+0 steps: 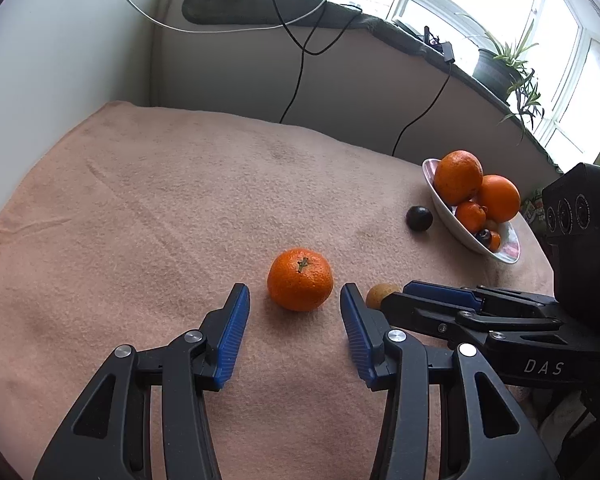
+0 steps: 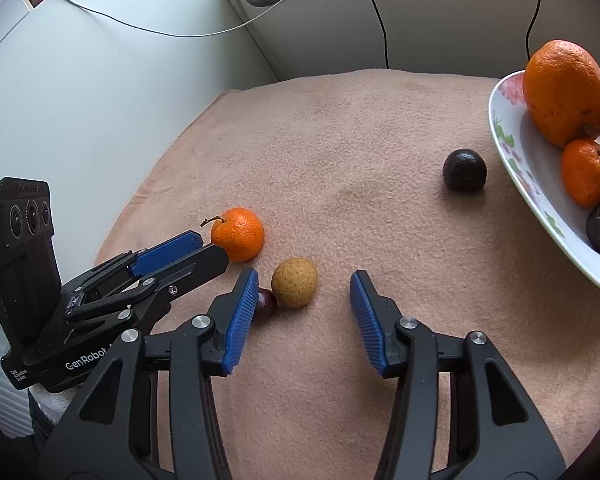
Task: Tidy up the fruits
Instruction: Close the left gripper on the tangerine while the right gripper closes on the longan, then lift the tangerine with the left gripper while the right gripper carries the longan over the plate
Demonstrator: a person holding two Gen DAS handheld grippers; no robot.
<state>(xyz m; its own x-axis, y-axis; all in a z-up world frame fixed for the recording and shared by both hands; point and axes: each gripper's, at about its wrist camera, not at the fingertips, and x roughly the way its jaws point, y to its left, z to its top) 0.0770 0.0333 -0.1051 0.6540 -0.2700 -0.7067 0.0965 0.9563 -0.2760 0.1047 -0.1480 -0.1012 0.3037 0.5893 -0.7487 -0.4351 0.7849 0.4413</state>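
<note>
A mandarin (image 1: 300,279) lies on the pink cloth just beyond my open, empty left gripper (image 1: 295,296); it also shows in the right wrist view (image 2: 239,233). A small tan fruit (image 2: 294,281) lies just ahead of my open, empty right gripper (image 2: 304,280), nearer its left finger; it peeks out in the left wrist view (image 1: 380,294). A small dark red fruit (image 2: 266,302) is partly hidden behind that finger. A dark round fruit (image 2: 464,169) lies near the white floral bowl (image 2: 512,160), which holds oranges, mandarins and dark fruits (image 1: 458,178).
The pink cloth (image 1: 160,208) covers the table. A wall with hanging cables stands behind it. A windowsill with potted plants (image 1: 508,68) runs along the back right. The two grippers sit side by side, close together.
</note>
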